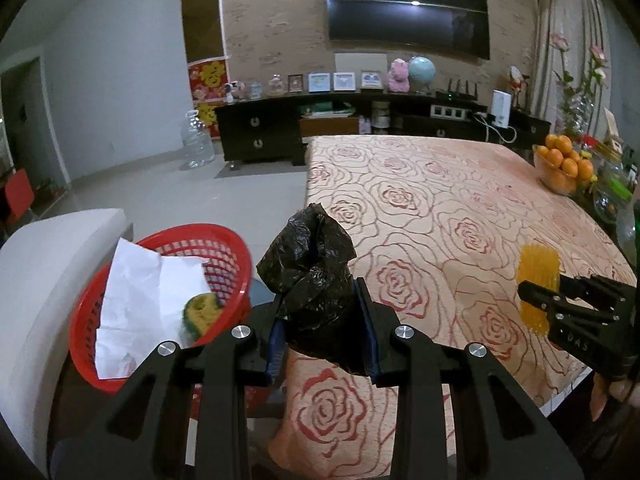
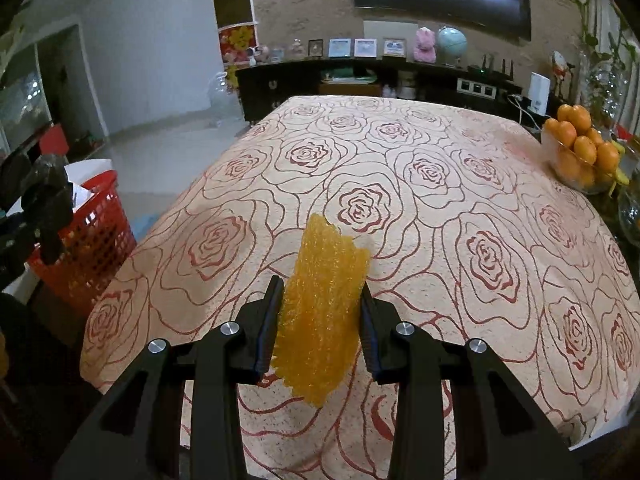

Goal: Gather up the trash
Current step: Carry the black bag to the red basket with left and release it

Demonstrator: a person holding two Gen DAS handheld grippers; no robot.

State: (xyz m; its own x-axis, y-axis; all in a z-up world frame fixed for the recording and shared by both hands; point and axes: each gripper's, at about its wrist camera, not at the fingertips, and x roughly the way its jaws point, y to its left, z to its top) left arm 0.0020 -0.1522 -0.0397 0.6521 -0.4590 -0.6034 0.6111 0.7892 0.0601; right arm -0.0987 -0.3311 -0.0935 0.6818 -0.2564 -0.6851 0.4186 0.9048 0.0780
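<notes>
Here, left hand-held gripper (image 1: pixel 322 312) clamping black bag (image 1: pixel 310 268), right hand-held gripper (image 2: pixel 320 320) pinching yellow mesh (image 2: pixel 320 312).

A rose-patterned tablecloth (image 2: pixel 400 208) is spread over the table; a glass bowl of oranges (image 2: pixel 580 148) is set near its far right edge; a dark low cabinet (image 1: pixel 260 136) is lined with picture frames (image 1: pixel 332 81), a pink plush toy (image 1: pixel 399 75) and a globe (image 1: pixel 421 70); a dark television (image 1: pixel 408 4) is mounted above; a clear water jug (image 1: pixel 197 140) is stood on the floor.
</notes>
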